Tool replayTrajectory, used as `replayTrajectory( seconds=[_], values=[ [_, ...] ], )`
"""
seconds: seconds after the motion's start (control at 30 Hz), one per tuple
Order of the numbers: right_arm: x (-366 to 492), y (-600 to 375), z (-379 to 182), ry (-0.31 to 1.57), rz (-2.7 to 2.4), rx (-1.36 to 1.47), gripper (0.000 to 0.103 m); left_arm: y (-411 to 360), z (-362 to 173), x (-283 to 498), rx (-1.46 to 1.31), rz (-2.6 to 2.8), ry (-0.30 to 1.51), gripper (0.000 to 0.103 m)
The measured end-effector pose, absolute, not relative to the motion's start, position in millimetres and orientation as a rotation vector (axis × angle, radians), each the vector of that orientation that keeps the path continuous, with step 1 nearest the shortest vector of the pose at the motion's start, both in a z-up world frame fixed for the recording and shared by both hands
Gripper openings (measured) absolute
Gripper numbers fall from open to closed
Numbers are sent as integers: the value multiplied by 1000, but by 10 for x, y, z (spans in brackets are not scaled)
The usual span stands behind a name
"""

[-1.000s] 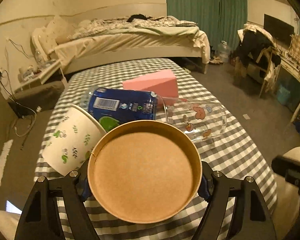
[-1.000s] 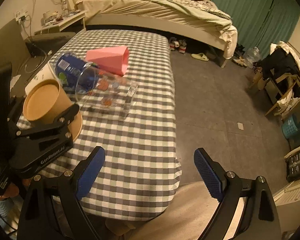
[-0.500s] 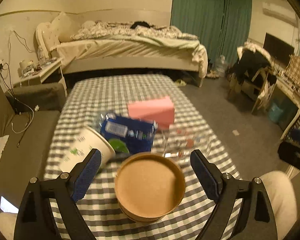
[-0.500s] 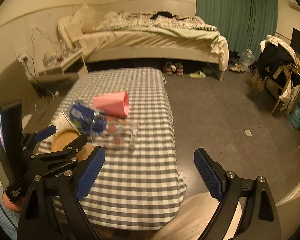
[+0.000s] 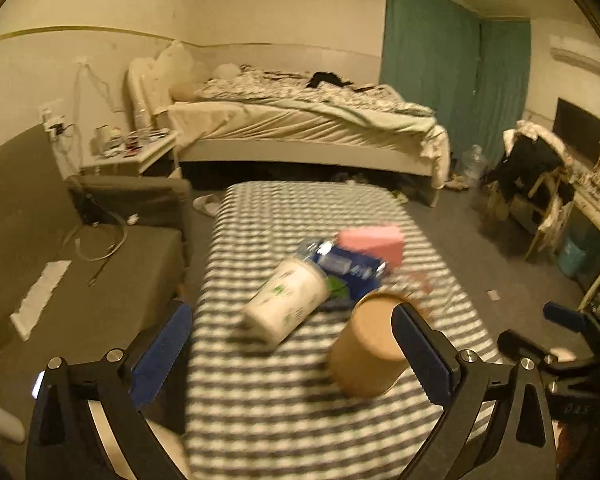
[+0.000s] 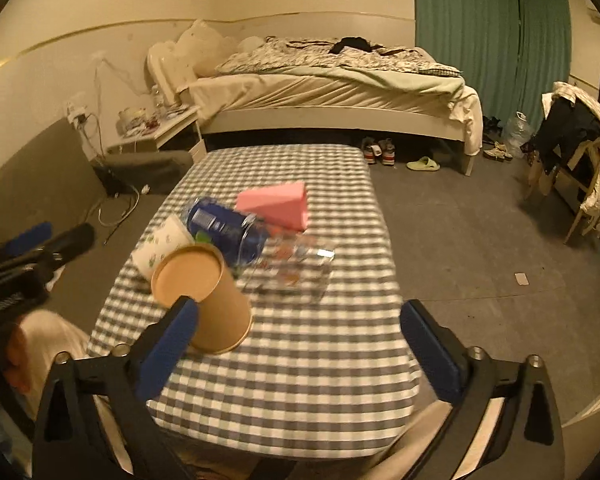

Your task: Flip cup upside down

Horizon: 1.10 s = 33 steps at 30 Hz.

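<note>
A brown paper cup (image 6: pixel 208 300) stands upside down on the checked tablecloth (image 6: pixel 300 360) near the table's front left; its flat base faces up. It also shows in the left wrist view (image 5: pixel 366 354), close to the right finger. My left gripper (image 5: pixel 292 348) is open and empty, pulled back to the left of the cup. It shows at the left edge of the right wrist view (image 6: pixel 32 256). My right gripper (image 6: pixel 300 344) is open and empty, above the table's front edge.
Behind the brown cup lie a white patterned paper cup (image 6: pixel 160 246), a blue-labelled bottle (image 6: pixel 224 228), a clear glass with printed figures (image 6: pixel 296 268) and a pink box (image 6: pixel 276 204). A sofa (image 5: pixel 80 272) is left of the table; a bed (image 6: pixel 320 80) is beyond.
My left gripper has opened, let go of the brown cup and drawn back up and left. The cup now stands alone upside down. My right gripper stayed open and rose.
</note>
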State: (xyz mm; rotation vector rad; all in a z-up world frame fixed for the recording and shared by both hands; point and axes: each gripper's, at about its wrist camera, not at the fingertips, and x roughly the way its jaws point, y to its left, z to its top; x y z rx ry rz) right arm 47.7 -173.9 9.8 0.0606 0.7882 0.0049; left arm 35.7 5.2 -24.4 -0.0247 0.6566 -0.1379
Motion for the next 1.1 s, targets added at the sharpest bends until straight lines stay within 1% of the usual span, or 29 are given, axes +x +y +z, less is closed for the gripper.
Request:
replayTrajectory(
  seconds=[0.2,0.33,0.5,1.1],
  values=[
    [464,-1620,-94,793,-13,38,103,191,-539,146,-68,-57,703,103],
    [432,-1577,-137,786,-19,28,103,130,-629,23,-46,-49,709,103],
    [382,-1527,-150,779,-17,-4,103,107,-596,-27,-40,-53,686,103],
    [254,-1511,-103,745,-30,-40,103,90,-628,-29,-44,-65,703,103]
  ],
)
